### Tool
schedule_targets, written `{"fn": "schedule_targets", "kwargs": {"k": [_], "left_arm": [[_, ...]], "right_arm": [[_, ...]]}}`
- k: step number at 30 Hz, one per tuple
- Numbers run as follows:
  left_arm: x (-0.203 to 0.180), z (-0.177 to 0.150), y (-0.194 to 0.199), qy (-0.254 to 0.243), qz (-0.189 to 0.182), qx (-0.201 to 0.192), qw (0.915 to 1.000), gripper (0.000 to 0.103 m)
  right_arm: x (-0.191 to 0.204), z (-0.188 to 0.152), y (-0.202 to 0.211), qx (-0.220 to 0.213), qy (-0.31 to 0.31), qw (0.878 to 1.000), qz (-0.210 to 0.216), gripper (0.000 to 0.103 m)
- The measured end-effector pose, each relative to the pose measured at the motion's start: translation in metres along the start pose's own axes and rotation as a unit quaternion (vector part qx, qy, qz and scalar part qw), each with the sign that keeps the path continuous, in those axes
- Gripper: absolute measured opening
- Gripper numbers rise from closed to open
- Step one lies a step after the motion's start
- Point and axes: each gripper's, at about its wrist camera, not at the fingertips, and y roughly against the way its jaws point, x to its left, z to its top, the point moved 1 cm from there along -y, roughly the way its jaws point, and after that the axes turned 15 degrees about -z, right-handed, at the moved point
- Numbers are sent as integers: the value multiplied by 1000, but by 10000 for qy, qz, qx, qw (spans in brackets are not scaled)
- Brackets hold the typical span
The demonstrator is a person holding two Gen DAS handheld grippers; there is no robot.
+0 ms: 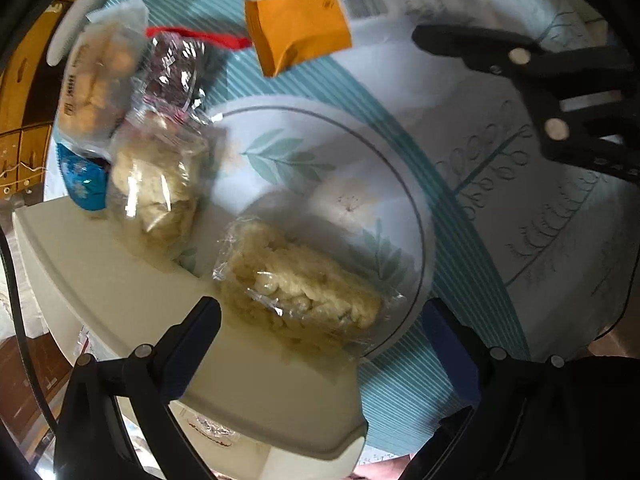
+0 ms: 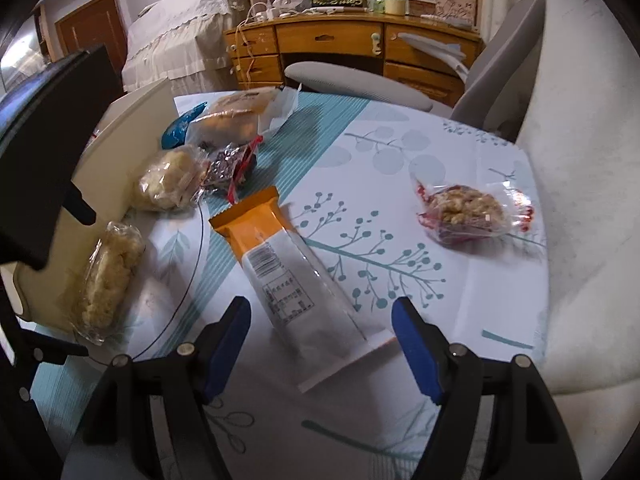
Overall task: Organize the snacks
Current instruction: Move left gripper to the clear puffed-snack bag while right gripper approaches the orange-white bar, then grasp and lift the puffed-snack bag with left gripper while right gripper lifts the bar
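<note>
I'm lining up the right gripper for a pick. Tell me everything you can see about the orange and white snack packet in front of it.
The orange and white snack packet is a long, flat, sealed pouch that looks like plastic film: orange at its crimped far end, white along the body with a barcode and a printed table. It lies flat and diagonal on the tablecloth, its near end between the open fingers of the right gripper, untouched. No other snack appears to touch it.
</note>
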Motion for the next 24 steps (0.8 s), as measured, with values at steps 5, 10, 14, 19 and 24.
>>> {"fn": "schedule_targets", "kwargs": {"k": [5,10,14,19,24], "left_arm": [[8,5,-21,41,67,340,9994,103],[6,10,-31,-24,157,420,9990,103],[0,13,-36,-90,270,411,9988,103],[-1,13,-38,-137,118,331,9993,96],[8,7,-28,-137,193,116,9997,89]], "right_arm": [[2,3,-9,-31,111,9998,130,74],[5,6,-11,-58,202,9997,124,73],[10,8,-11,-78,262,9996,-88,58],[5,8,-10,0,169,9997,-164,44],[5,8,-8,137,144,9996,-190,42]]}}
